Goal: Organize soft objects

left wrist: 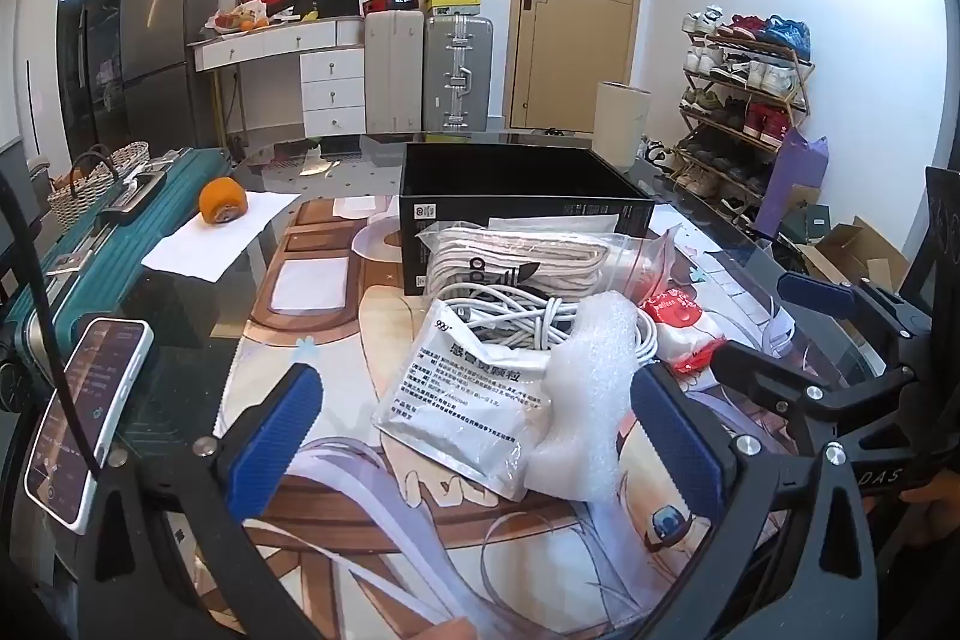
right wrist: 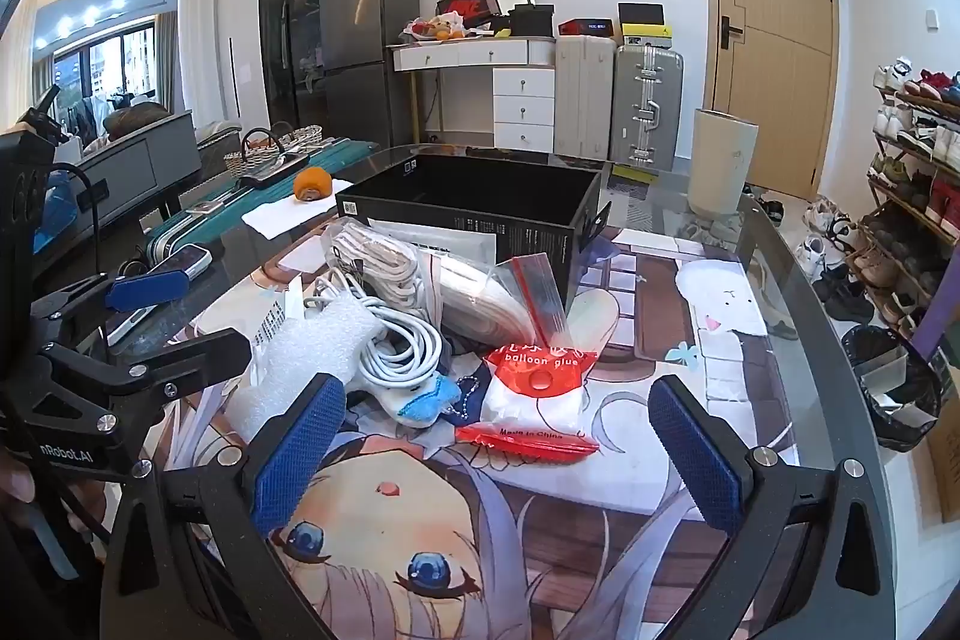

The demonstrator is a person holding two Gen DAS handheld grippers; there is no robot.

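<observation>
A pile of soft items lies on the glass table in front of an open black box (left wrist: 522, 208) (right wrist: 480, 202). It holds a white medicine pouch (left wrist: 462, 394), a white foam sheet (left wrist: 594, 388) (right wrist: 318, 358), a coiled white cable (left wrist: 522, 316) (right wrist: 402, 346), a clear bag of white socks (left wrist: 528, 262) (right wrist: 420, 274) and a red balloon glue packet (left wrist: 678, 328) (right wrist: 534, 394). My left gripper (left wrist: 474, 436) is open, its jaws either side of the pouch and foam. My right gripper (right wrist: 498, 454) is open, just in front of the glue packet.
A phone (left wrist: 90, 418) lies at the table's left edge. An orange (left wrist: 222, 202) sits on white paper beside a teal suitcase (left wrist: 90, 244). A shoe rack (left wrist: 744, 100) and a cream bin (right wrist: 720, 160) stand to the right, beyond the table.
</observation>
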